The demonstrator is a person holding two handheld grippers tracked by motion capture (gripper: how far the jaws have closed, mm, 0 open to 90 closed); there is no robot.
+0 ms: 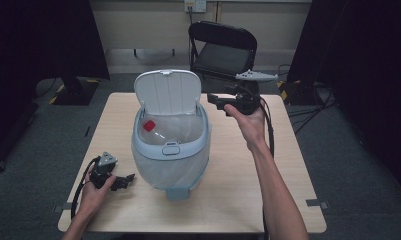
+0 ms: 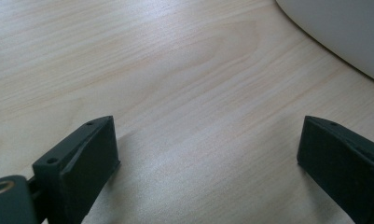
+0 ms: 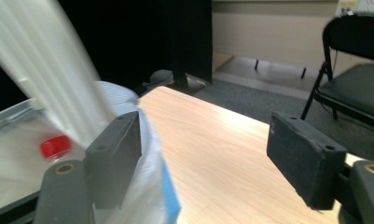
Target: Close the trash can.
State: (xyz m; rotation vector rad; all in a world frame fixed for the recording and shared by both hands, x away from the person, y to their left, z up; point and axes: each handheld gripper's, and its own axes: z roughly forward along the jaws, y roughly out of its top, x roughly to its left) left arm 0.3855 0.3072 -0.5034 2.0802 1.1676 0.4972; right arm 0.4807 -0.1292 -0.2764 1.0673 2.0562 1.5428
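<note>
A pale blue-and-white bin (image 1: pixel 171 155) stands on the wooden table (image 1: pixel 248 170) with its lid (image 1: pixel 167 92) raised. Inside lies a clear bottle with a red cap (image 1: pixel 148 125), and the cap (image 3: pixel 55 146) also shows in the right gripper view. My right gripper (image 1: pixel 211 99) is held above the table just right of the lid, jaws open and empty, pointing left. In its own view the right gripper (image 3: pixel 208 161) frames the bin's rim (image 3: pixel 163 186). My left gripper (image 1: pixel 129 179) rests low at the table's front left, open beside the bin's wall (image 2: pixel 343 32), nothing between its jaws.
A black folding chair (image 1: pixel 223 50) stands behind the table's far edge. Dark curtains hang at both sides of the room. Bare tabletop lies to the right of the bin and along the front edge.
</note>
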